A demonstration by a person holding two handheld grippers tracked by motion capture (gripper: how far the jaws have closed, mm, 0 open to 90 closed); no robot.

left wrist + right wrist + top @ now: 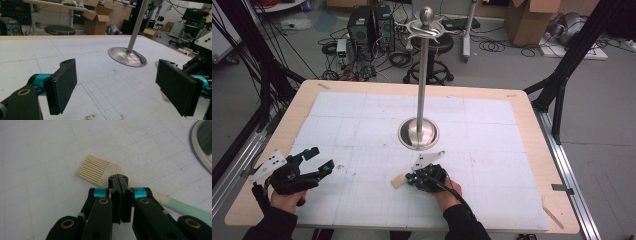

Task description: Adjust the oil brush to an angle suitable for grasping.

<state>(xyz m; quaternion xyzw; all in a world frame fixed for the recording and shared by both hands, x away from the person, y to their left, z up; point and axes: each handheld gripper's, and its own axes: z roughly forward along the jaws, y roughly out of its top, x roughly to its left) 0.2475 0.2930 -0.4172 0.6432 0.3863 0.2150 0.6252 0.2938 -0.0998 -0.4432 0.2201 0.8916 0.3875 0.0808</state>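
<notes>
A brush point(96, 168) with cream bristles and a mint-green handle lies flat on the white mat point(362, 125). My right gripper point(121, 178) is shut, pads pressed together, with its tips right over the brush's neck; whether they touch it I cannot tell. From above, the brush head point(398, 181) pokes out left of the right gripper point(413, 177), near the table's front middle. My left gripper point(319, 160) stands open at the front left with nothing between its pads point(63, 85). Its jaws face the steel stand.
A tall steel stand with a round dished base point(418, 133) and a thin pole point(423, 75) rises at the middle of the mat, just beyond the right gripper. Its base rim point(202, 147) shows at upper right in the right gripper view. The wooden table edge point(537, 150) borders the mat.
</notes>
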